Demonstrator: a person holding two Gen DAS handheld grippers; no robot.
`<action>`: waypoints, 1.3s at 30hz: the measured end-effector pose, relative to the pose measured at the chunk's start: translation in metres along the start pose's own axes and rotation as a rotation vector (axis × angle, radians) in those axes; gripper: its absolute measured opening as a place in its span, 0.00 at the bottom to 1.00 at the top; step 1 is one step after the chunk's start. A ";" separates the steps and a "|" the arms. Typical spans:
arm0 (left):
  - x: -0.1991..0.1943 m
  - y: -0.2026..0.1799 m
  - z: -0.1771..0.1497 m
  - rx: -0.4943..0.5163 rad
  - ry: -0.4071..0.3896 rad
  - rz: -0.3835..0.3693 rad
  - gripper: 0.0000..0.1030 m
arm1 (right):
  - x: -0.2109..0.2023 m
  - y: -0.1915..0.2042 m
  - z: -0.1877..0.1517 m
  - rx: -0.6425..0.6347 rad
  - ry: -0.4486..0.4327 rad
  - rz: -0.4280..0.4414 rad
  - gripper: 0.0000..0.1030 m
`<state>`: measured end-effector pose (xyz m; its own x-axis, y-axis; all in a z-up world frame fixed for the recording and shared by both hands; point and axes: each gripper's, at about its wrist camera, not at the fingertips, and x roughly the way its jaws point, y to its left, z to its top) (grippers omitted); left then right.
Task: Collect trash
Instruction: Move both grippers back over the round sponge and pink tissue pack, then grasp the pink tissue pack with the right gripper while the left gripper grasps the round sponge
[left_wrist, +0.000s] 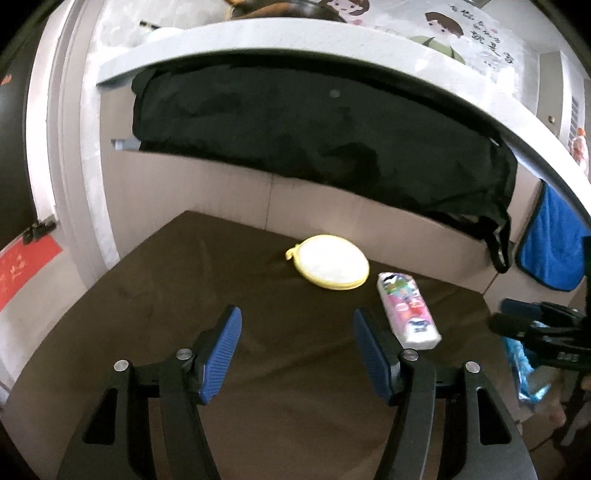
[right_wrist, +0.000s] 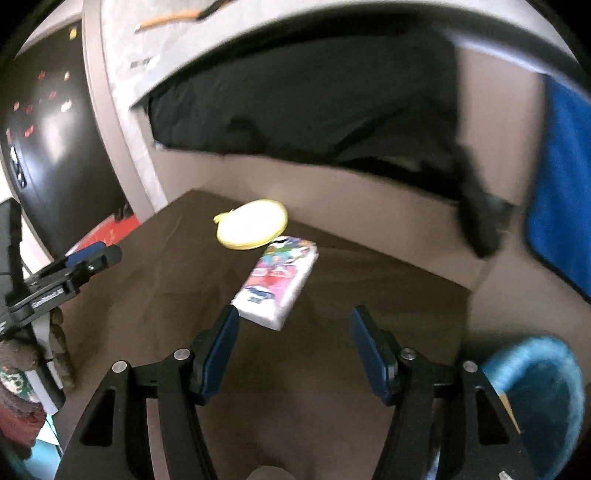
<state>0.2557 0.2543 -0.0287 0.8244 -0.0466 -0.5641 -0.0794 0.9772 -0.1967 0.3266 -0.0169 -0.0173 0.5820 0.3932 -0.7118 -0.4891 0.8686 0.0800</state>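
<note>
A white tissue pack with a colourful print (left_wrist: 406, 310) lies on the dark brown table (left_wrist: 184, 280), beside a round yellow-rimmed pad (left_wrist: 332, 261). My left gripper (left_wrist: 297, 350) is open and empty, low over the table, with the pack just right of its right finger. In the right wrist view the pack (right_wrist: 279, 282) lies just ahead of my open, empty right gripper (right_wrist: 293, 349), near its left finger, with the yellow pad (right_wrist: 253, 223) behind it. The right gripper also shows in the left wrist view (left_wrist: 532, 325), and the left gripper in the right wrist view (right_wrist: 79, 264).
A black bag (left_wrist: 314, 140) hangs under a white shelf (left_wrist: 332, 40) behind the table. A blue cloth (left_wrist: 550, 243) hangs at the right. A blue-lined bin (right_wrist: 535, 398) stands to the right of the table. Beige wall panels (left_wrist: 332, 210) back the table.
</note>
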 end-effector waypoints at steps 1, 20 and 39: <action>0.004 0.004 -0.001 -0.005 0.003 -0.003 0.62 | 0.010 0.005 0.002 -0.005 0.012 -0.004 0.58; 0.044 0.017 0.009 0.015 0.047 -0.045 0.62 | 0.119 0.012 0.026 0.096 0.117 -0.102 0.58; 0.069 -0.034 0.018 0.101 0.091 -0.111 0.62 | 0.051 -0.046 -0.021 0.133 0.076 -0.014 0.40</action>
<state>0.3252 0.2218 -0.0469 0.7705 -0.1689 -0.6146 0.0694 0.9807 -0.1826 0.3647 -0.0431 -0.0720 0.5346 0.3614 -0.7639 -0.3878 0.9081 0.1582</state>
